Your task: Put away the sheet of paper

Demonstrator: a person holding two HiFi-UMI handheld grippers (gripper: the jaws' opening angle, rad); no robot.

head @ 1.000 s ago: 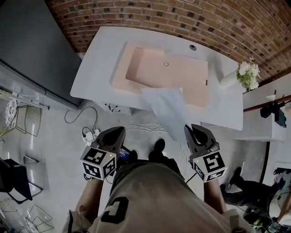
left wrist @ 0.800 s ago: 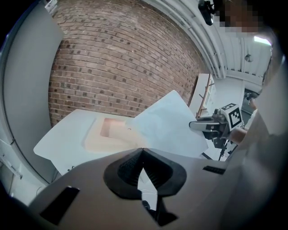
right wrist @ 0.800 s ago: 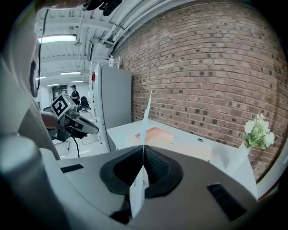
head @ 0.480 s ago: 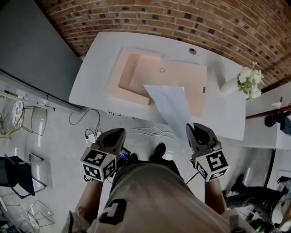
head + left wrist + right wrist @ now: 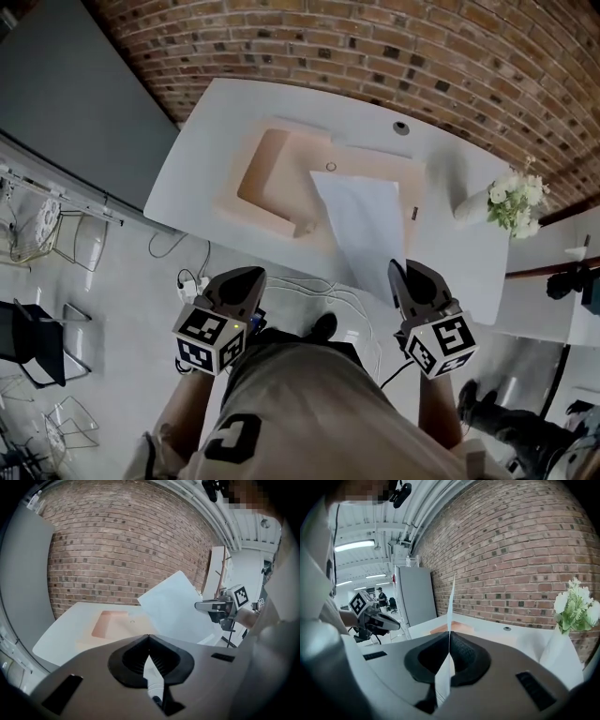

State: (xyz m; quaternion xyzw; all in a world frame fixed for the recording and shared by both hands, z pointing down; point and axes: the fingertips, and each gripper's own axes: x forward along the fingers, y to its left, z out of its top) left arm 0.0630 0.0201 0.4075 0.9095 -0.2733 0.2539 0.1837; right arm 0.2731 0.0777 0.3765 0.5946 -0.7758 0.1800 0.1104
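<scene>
While the left gripper (image 5: 236, 277) hangs off the table's (image 5: 202, 150) near edge much as it did a second ago, everything that has changed lies to its right. Its own view shows its jaws pressed together with nothing between them.

Over the peach tray (image 5: 267, 178) the sheet (image 5: 361, 225) has come forward. A second ago it drooped and rumpled at the tray's near rim. Now it stretches out flat, with its far edge reaching close to the small ring at the tray's back. It is still in the air, not laid down. I judge the carry nearly done, with the lowering and release still to come.

The right gripper (image 5: 401, 268) pinches the sheet's near corner. In its own view the jaws are clamped tight on the paper, which rises edge-on between them (image 5: 451, 606). Flowers (image 5: 514, 202) stand well apart at the far right.
</scene>
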